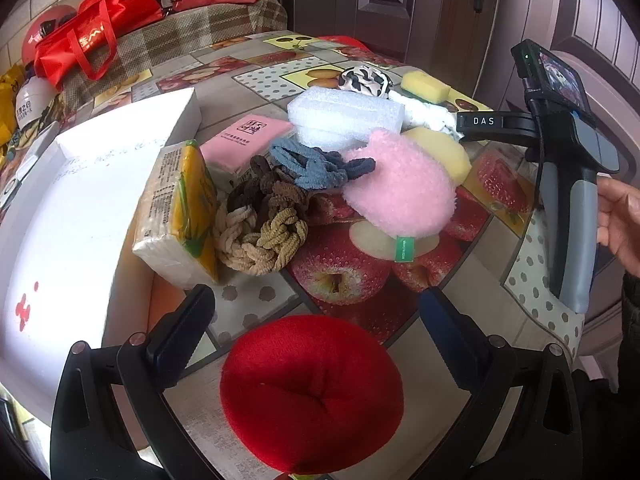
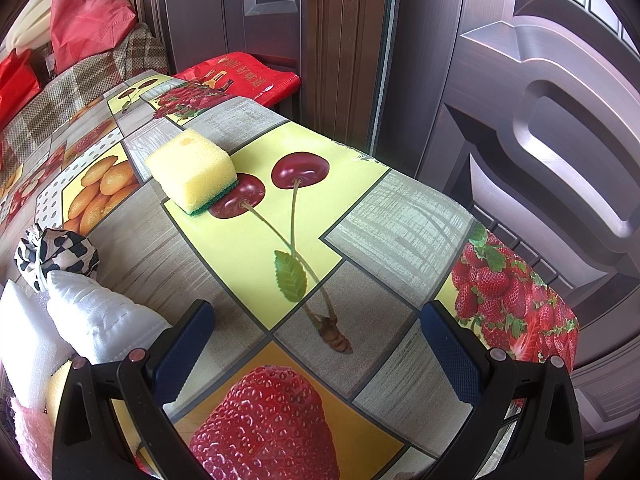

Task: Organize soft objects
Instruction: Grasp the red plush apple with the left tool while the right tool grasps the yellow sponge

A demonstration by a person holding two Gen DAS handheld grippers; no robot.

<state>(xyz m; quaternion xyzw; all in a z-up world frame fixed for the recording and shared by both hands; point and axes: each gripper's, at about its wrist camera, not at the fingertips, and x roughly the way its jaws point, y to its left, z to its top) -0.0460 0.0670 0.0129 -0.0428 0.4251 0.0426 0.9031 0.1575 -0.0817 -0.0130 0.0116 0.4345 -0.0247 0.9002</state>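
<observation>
Red plush cushion (image 1: 312,394) sits on the fruit-print tablecloth (image 1: 472,276), right between the wide-spread fingers of the left gripper (image 1: 316,332); no contact visible, nothing held. Taking the cushion as landmark: just beyond it a knot of braided hair ties (image 1: 260,224) in browns and beige, a blue-grey tie bunch (image 1: 316,164) behind those, pink fluffy pouch (image 1: 400,184) beyond and to the right. Yellow tissue pack (image 1: 180,216) stands beyond-left, touching the braided ties. Pink tissue pack (image 1: 248,138) and white foam block (image 1: 344,114) farther back, then a black-and-white scrunchie (image 1: 364,78) and yellow sponge (image 1: 424,86) at the far end. White open box (image 1: 80,208) lies to the left of the cushion, looks empty inside.

Progress: seems barely begun; the soft items are all piled loose on the cloth, none in the box as far as I can see. Cushion likely the first pick.

Right gripper (image 2: 316,344) spread wide, empty, over bare cloth well off to the right of the cushion; a hand (image 1: 620,220) grips its handle. Table edge drops off close on that side, door panels just behind. Open room: the clear cloth strip between cushion and pile, and the path left to the box.
</observation>
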